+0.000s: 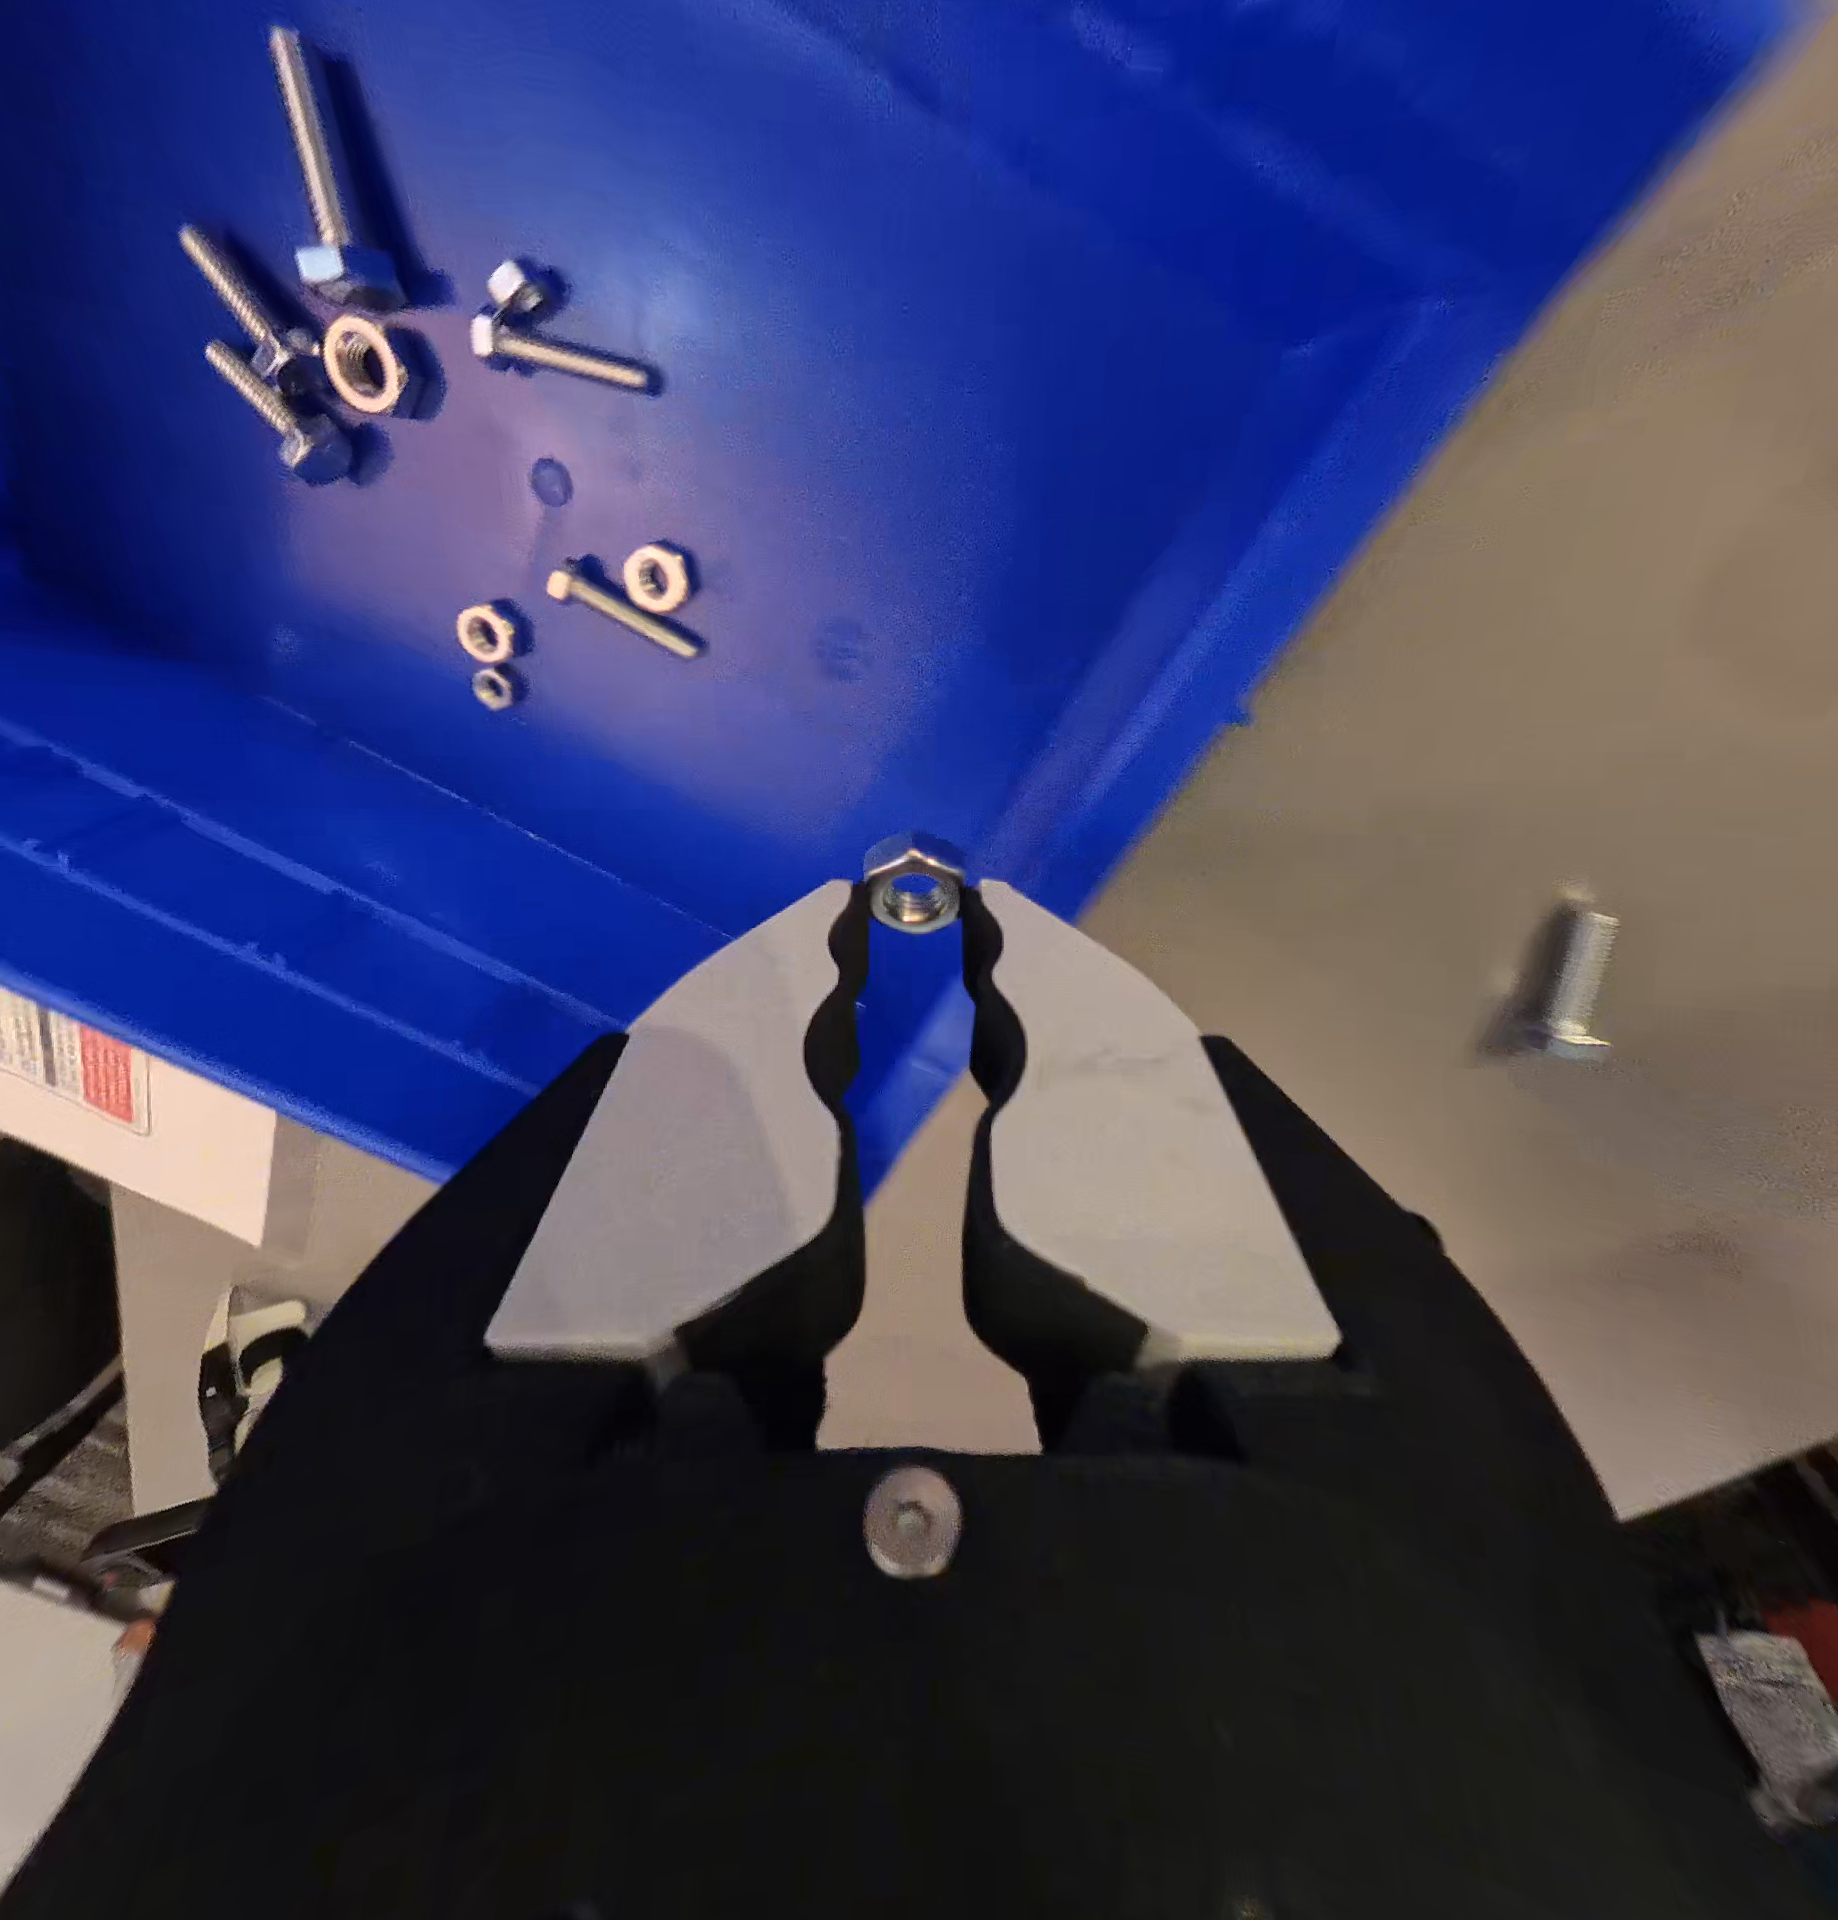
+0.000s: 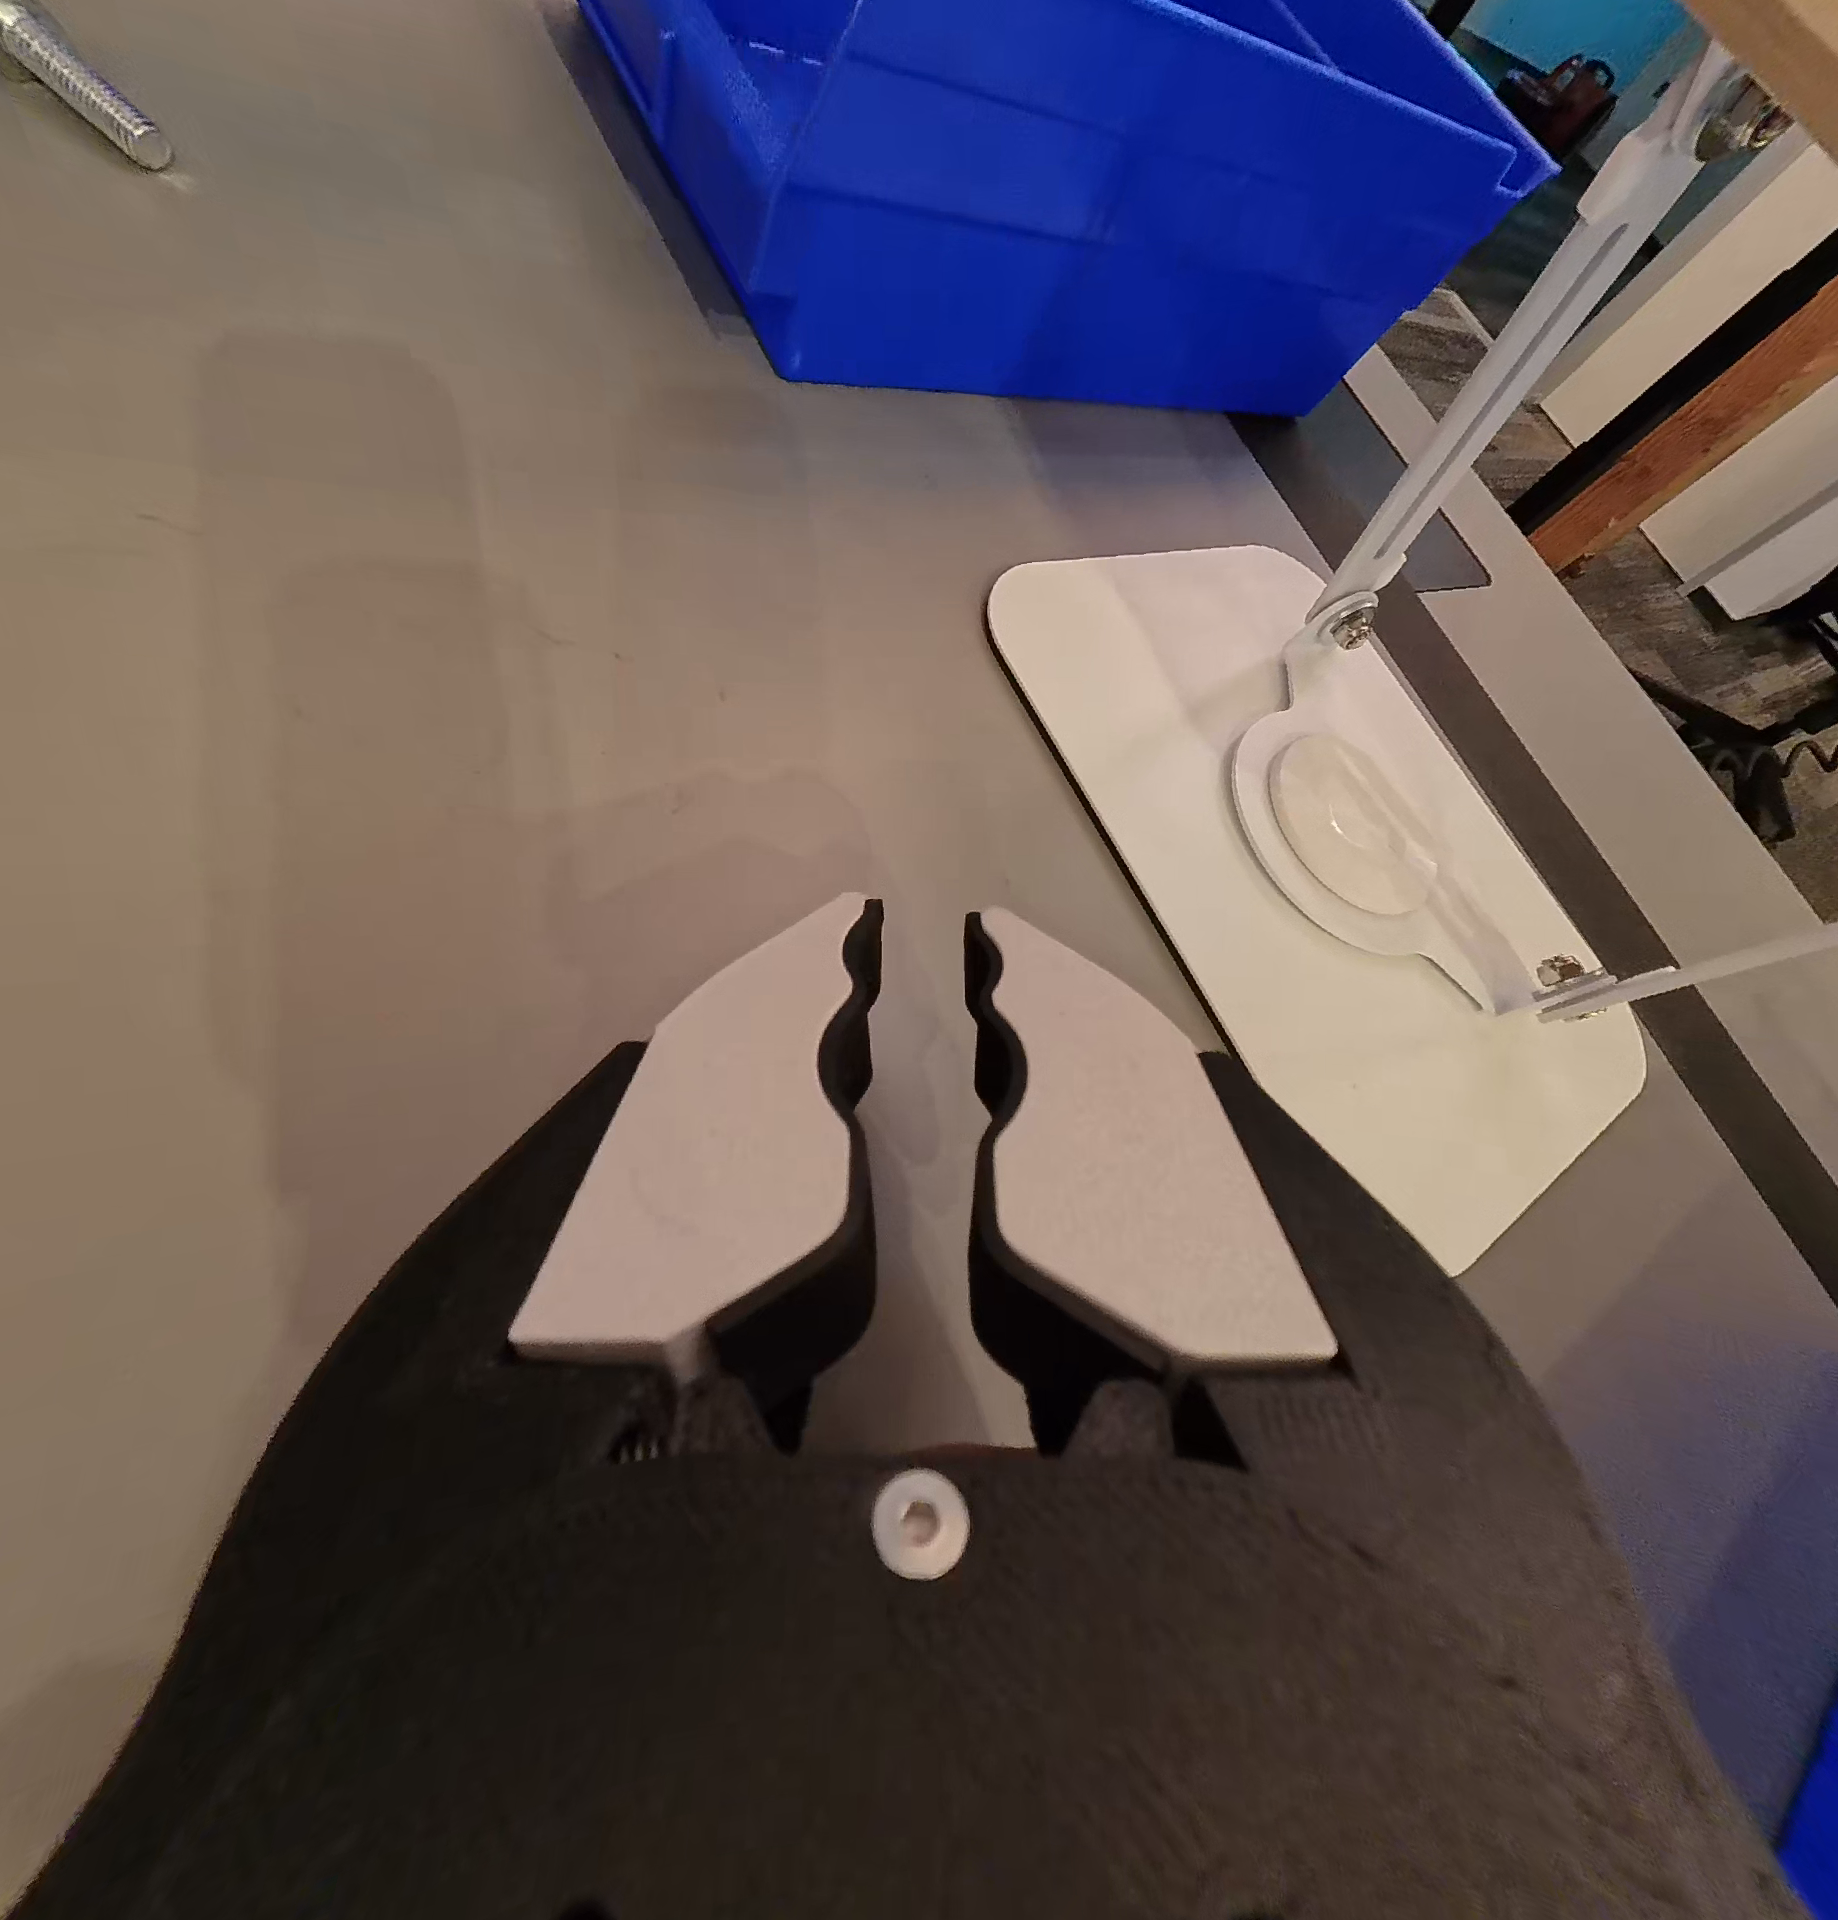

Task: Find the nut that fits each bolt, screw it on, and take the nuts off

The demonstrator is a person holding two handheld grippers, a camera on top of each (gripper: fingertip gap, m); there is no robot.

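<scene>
In the left wrist view my left gripper [image 1: 913,896] is shut on a small silver hex nut [image 1: 911,888], pinched at the fingertips with its threaded hole facing me, above the near rim of the blue bin [image 1: 998,312]. Inside the bin lie several bolts and nuts, among them a long bolt [image 1: 312,166], a large nut [image 1: 364,364], a short bolt [image 1: 562,358] and a thin bolt [image 1: 624,613]. A stubby bolt [image 1: 1564,977] lies on the grey table right of the bin. In the right wrist view my right gripper [image 2: 922,935] is open and empty, low over the bare table.
A blue bin [image 2: 1050,208] stands ahead of the right gripper. A white stand base [image 2: 1154,727] with thin white arms sits at the table's right edge. A threaded bolt tip [image 2: 73,83] lies at the far left. The grey table [image 2: 375,623] spreads to the left. One gripper's finger ends stand about 30 cm off the other's. To the thin bolt [image 1: 624,613]: left tips about 10 cm, right tips about 35 cm.
</scene>
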